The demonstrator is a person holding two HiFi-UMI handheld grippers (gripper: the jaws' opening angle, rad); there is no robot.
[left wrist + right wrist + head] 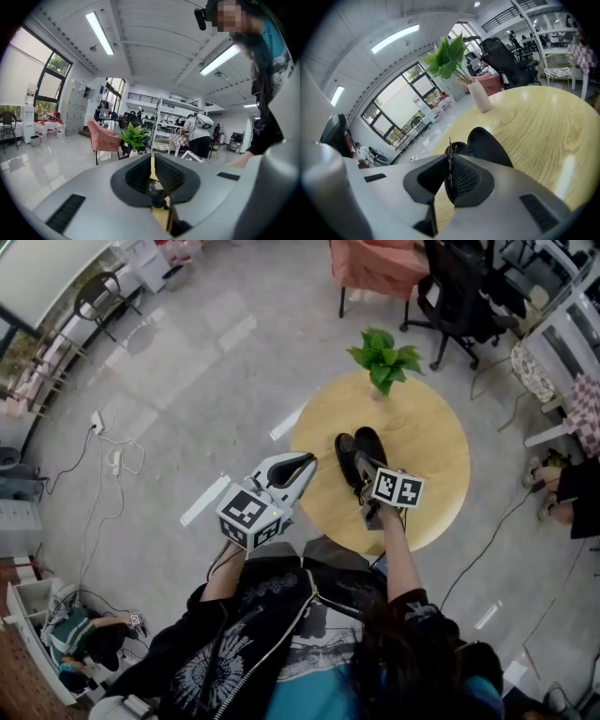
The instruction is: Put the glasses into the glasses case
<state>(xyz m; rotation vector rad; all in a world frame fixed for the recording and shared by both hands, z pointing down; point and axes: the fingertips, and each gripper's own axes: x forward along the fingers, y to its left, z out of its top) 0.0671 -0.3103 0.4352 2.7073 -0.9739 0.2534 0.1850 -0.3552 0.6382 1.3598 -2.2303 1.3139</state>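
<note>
The black glasses case (pixel 357 452) lies open on the round wooden table (pixel 427 427), its two halves side by side. My right gripper (pixel 364 472) hangs just over the case's near end. In the right gripper view its jaws (pixel 450 161) are shut on a thin dark edge that I take for the glasses (pixel 449 149), with the open case (pixel 487 145) right behind them. The rest of the glasses is hidden. My left gripper (pixel 304 464) hovers at the table's left edge, apart from the case. Its jaws (pixel 152 161) are shut and hold nothing.
A potted plant (pixel 382 357) in a white vase (pixel 479 96) stands at the table's far edge. Around the table are grey floor, a pink chair (pixel 375 263), a black office chair (pixel 459 287) and cables (pixel 112 451). A seated person's feet (pixel 553 498) show at the right.
</note>
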